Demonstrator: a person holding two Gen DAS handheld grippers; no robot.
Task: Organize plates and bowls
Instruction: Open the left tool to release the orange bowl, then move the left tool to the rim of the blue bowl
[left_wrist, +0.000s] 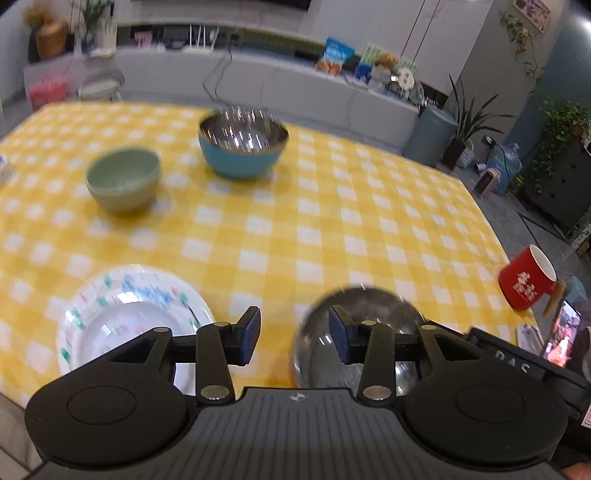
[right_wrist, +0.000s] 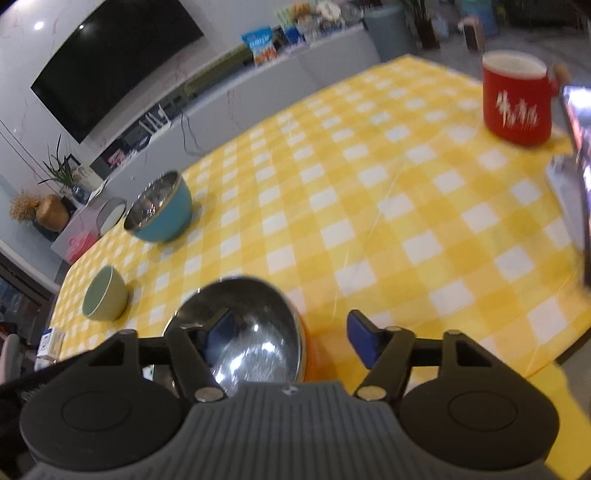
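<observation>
A steel bowl with an orange outside (left_wrist: 369, 310) (right_wrist: 255, 317) sits at the near edge of the table. My left gripper (left_wrist: 294, 334) is open; its right finger hangs over the bowl's left side and its left finger is by a patterned paper plate (left_wrist: 122, 310). My right gripper (right_wrist: 291, 336) is open too, with its left finger over the bowl's hollow, its right finger outside, and the bowl's right rim between them untouched. Farther back stand a blue bowl with a steel lining (left_wrist: 242, 147) (right_wrist: 160, 210) and a pale green bowl (left_wrist: 123, 179) (right_wrist: 105, 293).
A yellow checked cloth (left_wrist: 332, 221) (right_wrist: 369, 206) covers the table. A red mug (left_wrist: 526, 278) (right_wrist: 517, 103) stands near the right edge beside a lit phone (left_wrist: 563, 334) (right_wrist: 580, 147). A small box (right_wrist: 51, 343) lies at the left edge.
</observation>
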